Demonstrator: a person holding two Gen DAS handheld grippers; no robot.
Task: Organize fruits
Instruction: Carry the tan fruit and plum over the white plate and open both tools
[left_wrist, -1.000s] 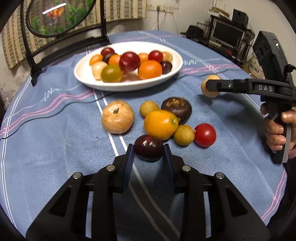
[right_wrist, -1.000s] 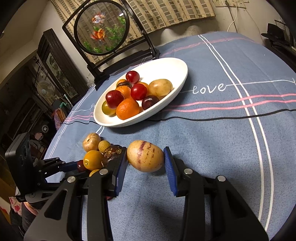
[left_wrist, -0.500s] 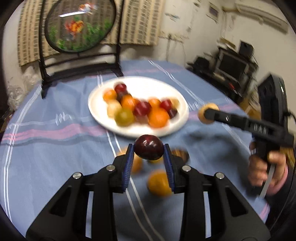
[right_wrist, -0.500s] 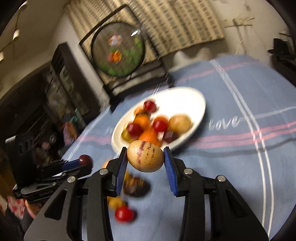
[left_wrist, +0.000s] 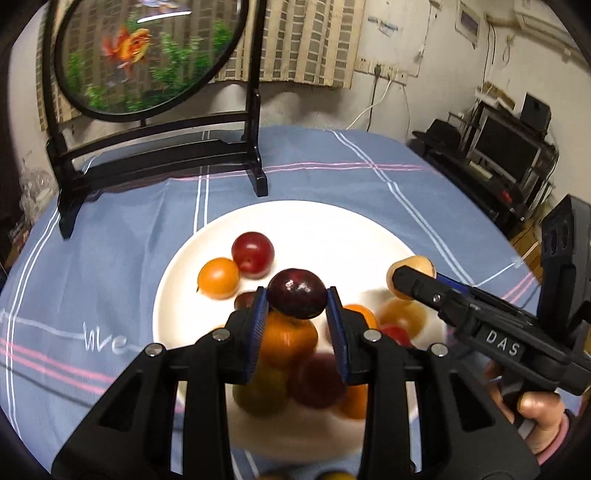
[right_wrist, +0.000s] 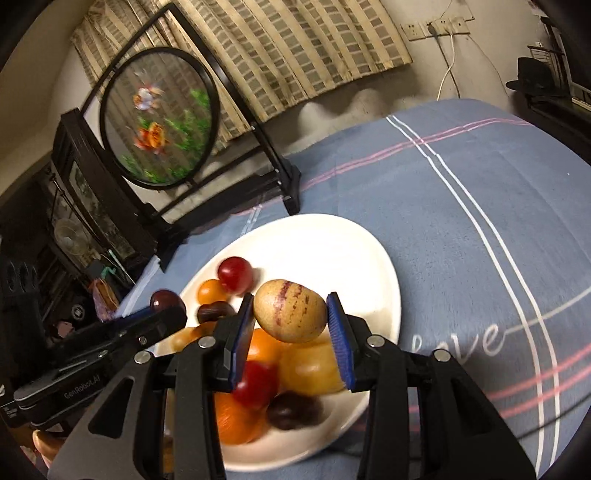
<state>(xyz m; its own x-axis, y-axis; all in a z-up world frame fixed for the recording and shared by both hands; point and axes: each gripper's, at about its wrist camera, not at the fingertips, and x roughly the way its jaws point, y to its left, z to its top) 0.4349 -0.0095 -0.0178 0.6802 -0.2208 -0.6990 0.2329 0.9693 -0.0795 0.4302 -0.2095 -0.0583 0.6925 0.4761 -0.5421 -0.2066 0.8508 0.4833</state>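
Two fruits held above white plate (left_wrist: 369, 229): dark plum (left_wrist: 297, 293) clenched in left gripper (left_wrist: 297, 308); speckled tan fruit (right_wrist: 290, 311) clenched in right gripper (right_wrist: 291, 325), long axis crosswise between pads. Both carried over heaped near half of plate; bare far half lies ahead of both grippers. Left gripper judged nearer plate centre, right nearer its right rim. Blue tablecloth (right_wrist: 461, 192) underneath; fish screen (left_wrist: 147, 51) beyond.
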